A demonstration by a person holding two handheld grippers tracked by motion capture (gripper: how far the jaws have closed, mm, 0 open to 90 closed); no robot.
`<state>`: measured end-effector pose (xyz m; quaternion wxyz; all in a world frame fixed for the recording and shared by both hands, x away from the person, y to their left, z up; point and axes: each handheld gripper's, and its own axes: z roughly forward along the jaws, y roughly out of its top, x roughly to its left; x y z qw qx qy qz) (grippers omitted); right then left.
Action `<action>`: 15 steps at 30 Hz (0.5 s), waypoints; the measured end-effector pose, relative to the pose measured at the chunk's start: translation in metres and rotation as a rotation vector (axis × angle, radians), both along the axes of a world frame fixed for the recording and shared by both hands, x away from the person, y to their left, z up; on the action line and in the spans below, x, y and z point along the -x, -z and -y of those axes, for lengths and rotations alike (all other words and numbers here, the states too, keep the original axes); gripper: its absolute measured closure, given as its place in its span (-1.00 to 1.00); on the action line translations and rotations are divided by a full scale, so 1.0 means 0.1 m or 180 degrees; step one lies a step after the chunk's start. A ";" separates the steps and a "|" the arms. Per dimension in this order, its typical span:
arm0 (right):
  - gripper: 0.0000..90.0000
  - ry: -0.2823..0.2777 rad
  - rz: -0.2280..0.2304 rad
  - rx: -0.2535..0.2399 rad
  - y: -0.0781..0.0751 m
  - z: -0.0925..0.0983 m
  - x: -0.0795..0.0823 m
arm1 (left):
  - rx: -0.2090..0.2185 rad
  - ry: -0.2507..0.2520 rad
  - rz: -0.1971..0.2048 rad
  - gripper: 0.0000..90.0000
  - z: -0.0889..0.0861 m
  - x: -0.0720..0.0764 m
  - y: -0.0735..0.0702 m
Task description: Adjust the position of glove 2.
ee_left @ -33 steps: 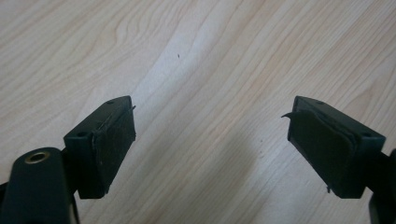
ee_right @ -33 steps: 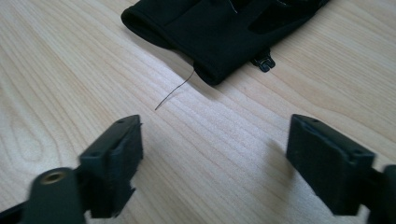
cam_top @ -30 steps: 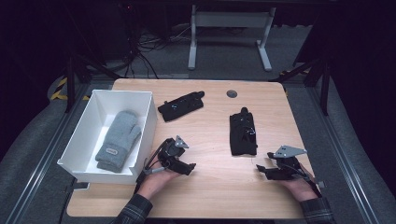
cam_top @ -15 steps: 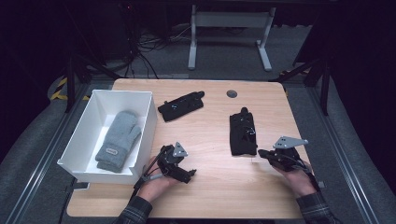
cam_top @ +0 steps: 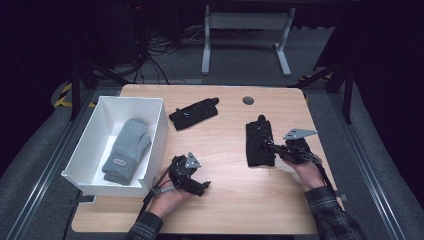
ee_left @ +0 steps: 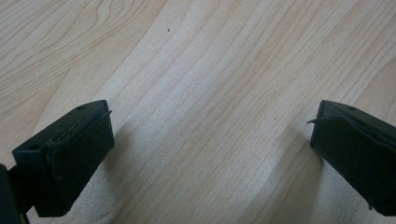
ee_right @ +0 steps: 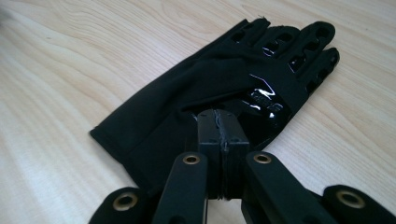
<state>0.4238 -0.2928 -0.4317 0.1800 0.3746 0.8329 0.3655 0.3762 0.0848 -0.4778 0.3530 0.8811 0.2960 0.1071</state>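
A black glove (cam_top: pixel 256 150) (ee_right: pixel 187 88) lies flat on the right half of the wooden table (cam_top: pixel 225 210). My right gripper (cam_top: pixel 271 146) (ee_right: pixel 222 122) is shut, its tips over the glove's palm; I cannot tell whether any fabric is pinched. A second black glove (cam_top: pixel 194 113) lies farther back, near the middle. My left gripper (cam_top: pixel 192 178) (ee_left: pixel 212 140) rests near the front beside the white box (cam_top: pixel 132 100). Its jaws have just been opening and stand wide, with bare wood between them. A grey mitten (cam_top: pixel 125 150) lies inside the box.
A small dark round cap (cam_top: pixel 248 100) sits in the tabletop near the back edge. The white box takes up the table's left side. Beyond the table is a dark floor with cables and a metal stand (cam_top: pixel 245 30).
My right gripper has closed and moved left and away from the person, onto the black glove. My left gripper has turned slightly and its jaws have spread wider. Both gloves lie as before.
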 end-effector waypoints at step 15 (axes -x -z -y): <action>1.00 0.0054 -0.0172 0.0138 0.22 0.00 -0.21 | 0.0003 0.0011 -0.0008 -1.00 0.00 0.00 0.00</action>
